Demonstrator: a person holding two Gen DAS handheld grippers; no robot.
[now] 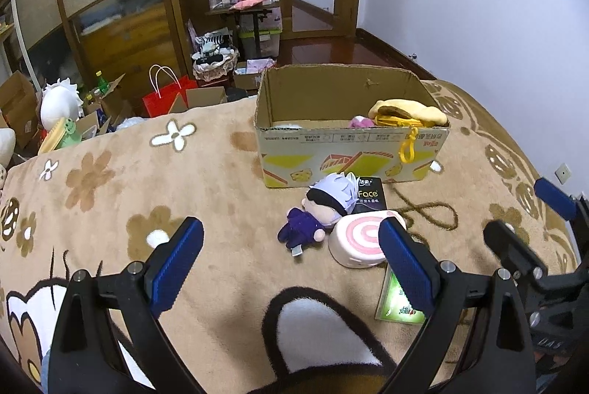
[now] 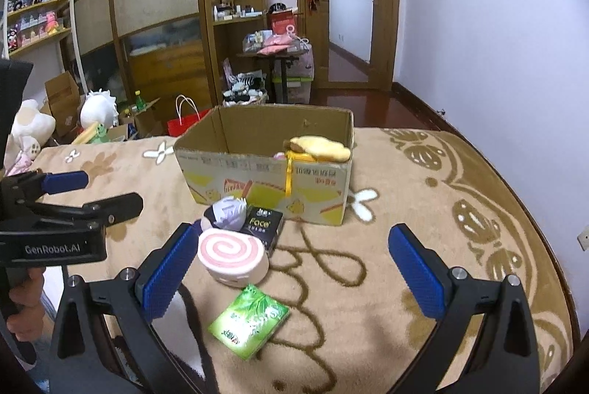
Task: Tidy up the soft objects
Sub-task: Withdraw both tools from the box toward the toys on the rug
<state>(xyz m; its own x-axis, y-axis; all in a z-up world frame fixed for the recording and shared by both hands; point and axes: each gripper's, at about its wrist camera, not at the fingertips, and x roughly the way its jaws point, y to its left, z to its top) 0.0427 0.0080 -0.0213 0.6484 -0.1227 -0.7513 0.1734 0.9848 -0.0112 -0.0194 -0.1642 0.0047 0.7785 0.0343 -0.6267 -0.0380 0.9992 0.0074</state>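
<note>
The left gripper (image 1: 291, 269) hovers over a tan blanket (image 1: 110, 180) with flower patterns, its jaws wide apart and holding nothing. Just ahead of it, near the middle of the blanket, a small doll (image 1: 320, 210) with pale hair and a purple body lies on its side. Its head rests against a black tissue pack (image 1: 370, 197), and a pink swirl-roll cushion (image 1: 362, 241) touches the doll's right side. A green tissue pack (image 2: 248, 320) lies flat just in front of the cushion, nearer the grippers.

Behind this cluster stands an open cardboard box (image 1: 294, 140), close to the far edge of the blanket. In its right end sits a yellow plush toy (image 1: 408, 112) with something pink (image 1: 359, 121) beside it, and a yellow clip (image 1: 408, 145) hangs down over the front wall of the box.

The right gripper (image 2: 291, 272) hovers to the right of the left one, also with jaws wide apart and empty, the cushion just beside its left finger and the green pack between the two fingers
</note>
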